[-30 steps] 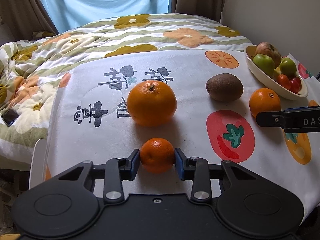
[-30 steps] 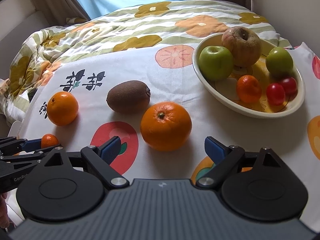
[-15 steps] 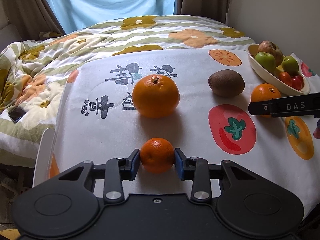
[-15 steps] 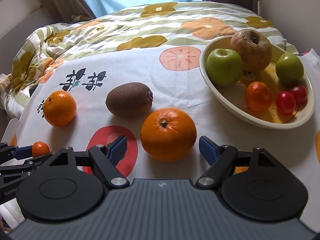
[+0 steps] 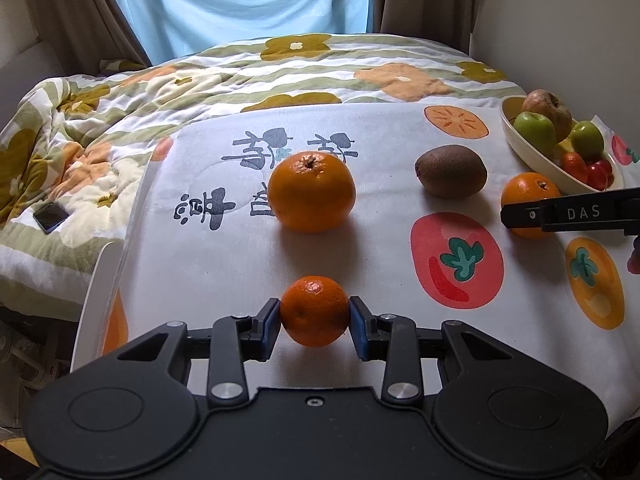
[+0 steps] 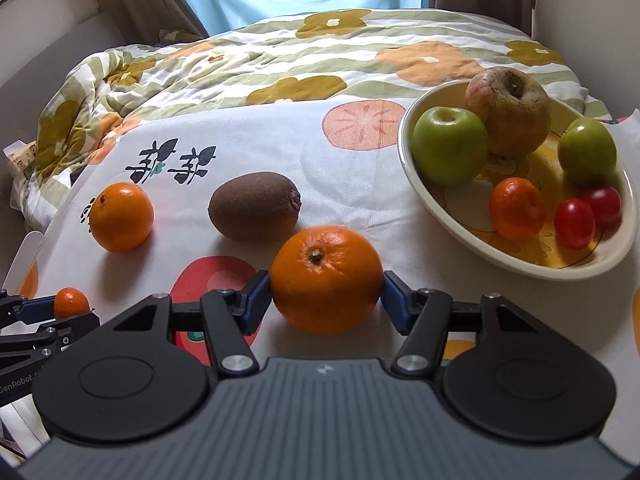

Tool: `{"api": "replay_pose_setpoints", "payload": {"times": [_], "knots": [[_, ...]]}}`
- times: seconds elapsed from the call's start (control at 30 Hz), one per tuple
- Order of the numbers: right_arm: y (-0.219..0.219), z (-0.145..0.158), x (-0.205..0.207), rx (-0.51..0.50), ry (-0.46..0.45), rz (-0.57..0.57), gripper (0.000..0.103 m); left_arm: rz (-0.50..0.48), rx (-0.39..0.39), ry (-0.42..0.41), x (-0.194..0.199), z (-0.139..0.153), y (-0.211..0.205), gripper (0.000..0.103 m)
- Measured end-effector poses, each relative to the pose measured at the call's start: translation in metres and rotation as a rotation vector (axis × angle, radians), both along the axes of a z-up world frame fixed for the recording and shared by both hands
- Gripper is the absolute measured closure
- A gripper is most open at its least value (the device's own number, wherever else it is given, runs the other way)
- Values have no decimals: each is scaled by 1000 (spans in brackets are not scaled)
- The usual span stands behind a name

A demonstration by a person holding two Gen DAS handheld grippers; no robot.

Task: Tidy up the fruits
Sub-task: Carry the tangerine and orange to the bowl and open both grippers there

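- Clamped between the blue pads of the left gripper [image 5: 314,322]: a small mandarin [image 5: 314,311], both pads touching its sides, apparently raised just off the printed cloth [image 5: 224,264].
- Closing around a large orange [image 6: 326,278]: the right gripper [image 6: 325,300], left pad touching the peel, right pad at the peel's edge; firm hold or not, cannot tell.
- Just ahead and left of the right claw: a kiwi [image 6: 254,206], long axis running left to right; farther left, a second orange [image 6: 121,216].
- Ahead and right of the right claw, near: the cream bowl [image 6: 440,216] with apples, a mandarin and cherry tomatoes.
- Well right of the left claw and far ahead: the same bowl; right hand clearly nearer, so probably first to deliver.
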State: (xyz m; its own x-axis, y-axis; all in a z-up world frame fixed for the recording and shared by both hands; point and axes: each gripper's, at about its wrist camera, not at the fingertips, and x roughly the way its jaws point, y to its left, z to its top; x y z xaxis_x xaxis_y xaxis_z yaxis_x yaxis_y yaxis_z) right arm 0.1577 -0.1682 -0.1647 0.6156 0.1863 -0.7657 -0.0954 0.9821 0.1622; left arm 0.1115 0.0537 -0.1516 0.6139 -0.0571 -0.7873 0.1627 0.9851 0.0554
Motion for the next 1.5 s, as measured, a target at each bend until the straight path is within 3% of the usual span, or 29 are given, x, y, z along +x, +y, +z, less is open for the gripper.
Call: {"api": "replay_pose_setpoints", "payload": {"times": [0.5,0.9,1.5], "knots": [[-54,44,-16,33,-60,25,29,22,-9,-72,-7,46,-52,63],[-133,73,-25,11,-95,-23,29,-60,-40,-123,3,71,-137,63],[-208,60,-14,6,-85,-72,29,-155,2,-109,63,48,-235,63]]}}
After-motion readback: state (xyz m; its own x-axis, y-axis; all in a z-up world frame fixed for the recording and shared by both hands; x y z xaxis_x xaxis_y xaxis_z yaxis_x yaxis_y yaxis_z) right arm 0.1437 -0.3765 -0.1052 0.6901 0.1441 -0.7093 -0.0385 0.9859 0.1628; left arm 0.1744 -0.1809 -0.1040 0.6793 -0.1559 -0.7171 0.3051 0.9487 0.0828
